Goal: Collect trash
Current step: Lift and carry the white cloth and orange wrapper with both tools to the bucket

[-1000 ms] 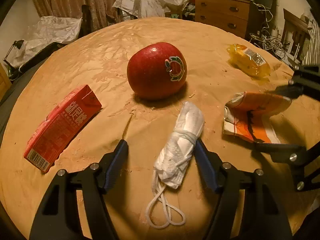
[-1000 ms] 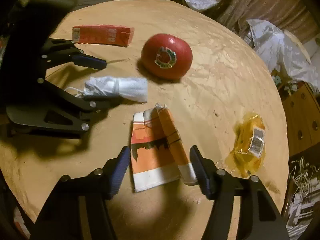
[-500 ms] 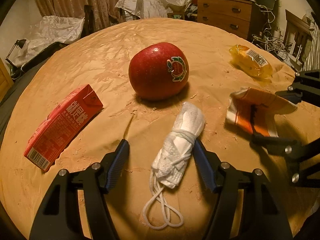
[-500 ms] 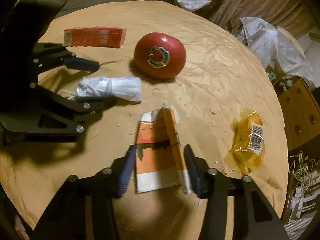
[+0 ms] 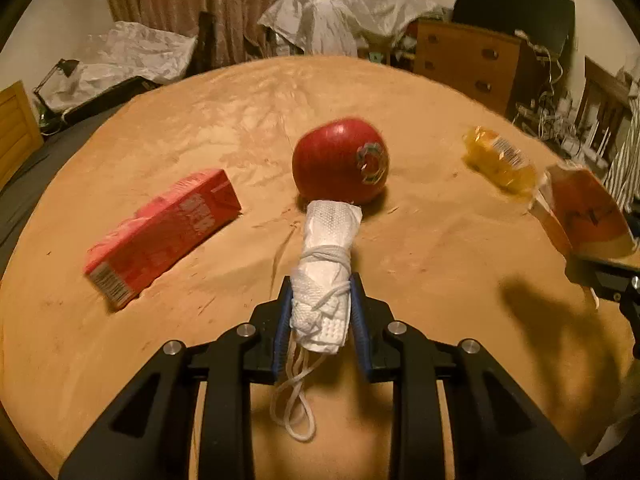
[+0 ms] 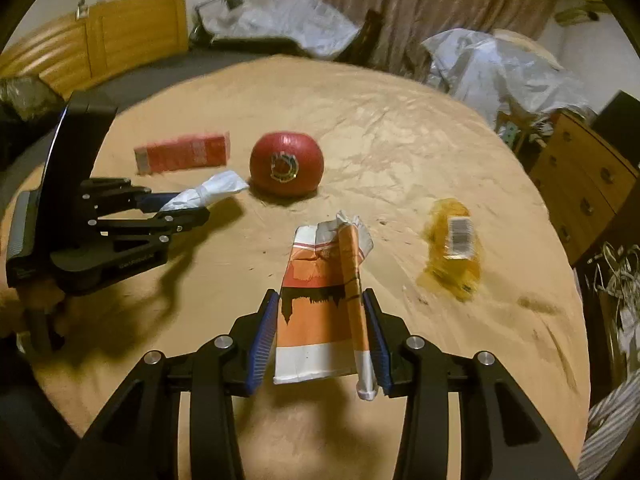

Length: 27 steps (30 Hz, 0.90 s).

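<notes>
My left gripper [image 5: 320,312] is shut on a rolled white face mask [image 5: 326,276] and holds it lifted off the round table [image 5: 200,120], ear loops dangling below. From the right wrist view the left gripper [image 6: 188,208] shows at left with the mask [image 6: 208,192] in it. My right gripper [image 6: 322,328] is shut on a flattened orange and white carton [image 6: 320,304], raised above the table. That carton [image 5: 584,216] appears at the right edge of the left wrist view. A red juice box [image 5: 160,236], a yellow wrapper [image 5: 498,160] and a red apple [image 5: 340,160] lie on the table.
Crumpled plastic sheets [image 5: 344,12] and a curtain lie beyond the table's far edge. A wooden dresser [image 5: 468,60] stands at the back right, with cables beside it. A wooden board [image 6: 100,44] leans at the far left in the right wrist view.
Both grippers closed, the left on the mask and the right on the carton, and both lifted their items off the table. The apple, juice box and wrapper stayed put.
</notes>
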{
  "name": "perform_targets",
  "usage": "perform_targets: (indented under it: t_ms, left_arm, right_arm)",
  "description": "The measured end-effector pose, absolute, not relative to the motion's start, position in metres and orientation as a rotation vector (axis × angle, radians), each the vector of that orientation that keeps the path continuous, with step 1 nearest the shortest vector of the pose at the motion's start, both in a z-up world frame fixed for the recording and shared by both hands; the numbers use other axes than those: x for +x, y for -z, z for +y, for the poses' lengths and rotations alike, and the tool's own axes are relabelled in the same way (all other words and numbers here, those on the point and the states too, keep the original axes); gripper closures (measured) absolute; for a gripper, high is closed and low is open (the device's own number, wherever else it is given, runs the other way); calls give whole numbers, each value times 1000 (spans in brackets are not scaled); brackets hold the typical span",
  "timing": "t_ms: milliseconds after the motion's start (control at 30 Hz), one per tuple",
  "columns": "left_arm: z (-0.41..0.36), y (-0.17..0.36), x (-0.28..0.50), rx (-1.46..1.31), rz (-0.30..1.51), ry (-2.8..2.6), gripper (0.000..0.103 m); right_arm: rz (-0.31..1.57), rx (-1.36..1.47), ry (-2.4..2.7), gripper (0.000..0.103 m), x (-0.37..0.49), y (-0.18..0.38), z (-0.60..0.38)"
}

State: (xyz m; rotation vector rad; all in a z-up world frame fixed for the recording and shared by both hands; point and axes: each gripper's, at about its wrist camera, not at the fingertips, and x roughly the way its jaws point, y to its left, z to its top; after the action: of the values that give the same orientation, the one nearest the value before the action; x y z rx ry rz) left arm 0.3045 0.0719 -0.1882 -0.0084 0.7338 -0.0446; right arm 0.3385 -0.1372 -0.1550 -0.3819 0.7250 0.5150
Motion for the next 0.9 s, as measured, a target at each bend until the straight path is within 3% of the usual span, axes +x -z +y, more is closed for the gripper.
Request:
perform_targets:
  t_ms: [567,900]
  left_arm:
    - [13,81,147,-31,431,-109,77]
    - [-5,59,128,-42,356,-139,77]
  right_arm:
    - [381,-93,-421,59,175,73,-209]
    - [316,-41,-377,58,133,50,-231]
